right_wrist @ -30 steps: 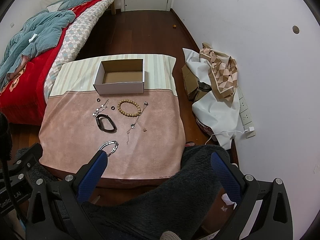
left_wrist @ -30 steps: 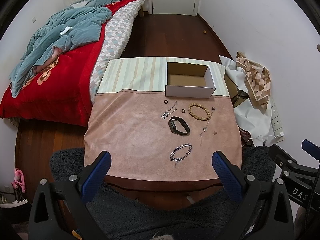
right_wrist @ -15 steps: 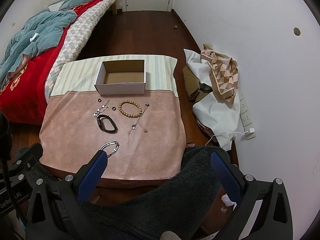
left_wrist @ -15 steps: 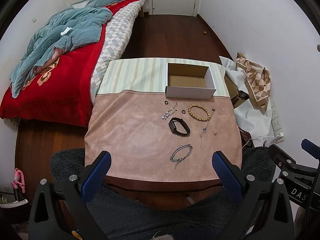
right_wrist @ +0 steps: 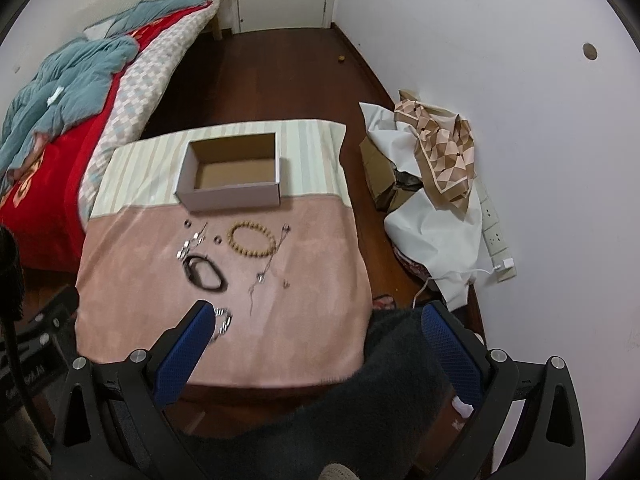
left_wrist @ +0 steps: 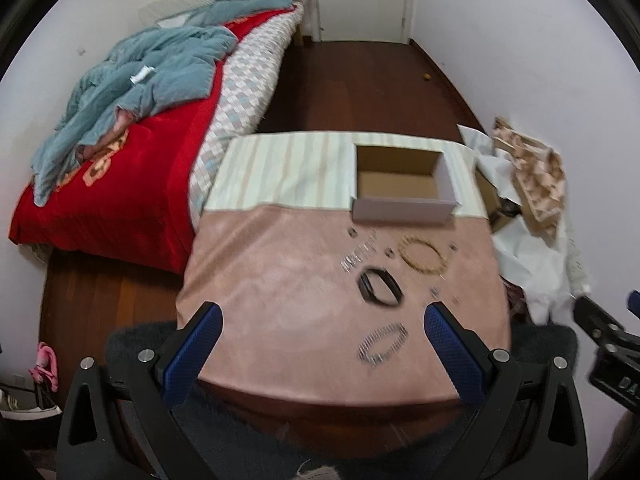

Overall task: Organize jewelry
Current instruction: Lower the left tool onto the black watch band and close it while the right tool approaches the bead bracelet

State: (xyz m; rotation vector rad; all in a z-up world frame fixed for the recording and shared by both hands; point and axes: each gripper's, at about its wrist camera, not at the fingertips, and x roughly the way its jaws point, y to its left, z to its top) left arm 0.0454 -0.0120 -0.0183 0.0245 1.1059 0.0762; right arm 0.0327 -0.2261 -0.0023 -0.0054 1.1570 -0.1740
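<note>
An empty cardboard box (left_wrist: 403, 190) (right_wrist: 234, 174) stands at the far side of a small table under a pink and striped cloth (left_wrist: 280, 276) (right_wrist: 312, 280). Near it lie a wooden bead bracelet (left_wrist: 424, 257) (right_wrist: 251, 238), a black band (left_wrist: 378, 286) (right_wrist: 204, 271), a silver chain bracelet (left_wrist: 382, 343) (right_wrist: 222, 321), a thin necklace (right_wrist: 266, 266), a crystal chain (left_wrist: 358, 254) (right_wrist: 192, 242) and small rings (left_wrist: 353, 233) (right_wrist: 187, 223). My left gripper (left_wrist: 320, 334) is open above the table's near edge. My right gripper (right_wrist: 320, 338) is open at the table's near right corner.
A bed (left_wrist: 132, 152) with a red cover and a teal blanket stands left of the table. Bags, a cardboard box and patterned cloth (right_wrist: 436, 160) are piled by the right wall near a power strip (right_wrist: 496, 236). Dark fuzzy fabric (right_wrist: 372, 392) lies under both grippers.
Both grippers have moved forward toward the table, so the jewelry and box look closer. The left wrist view is now blurred by motion. Both stay open.
</note>
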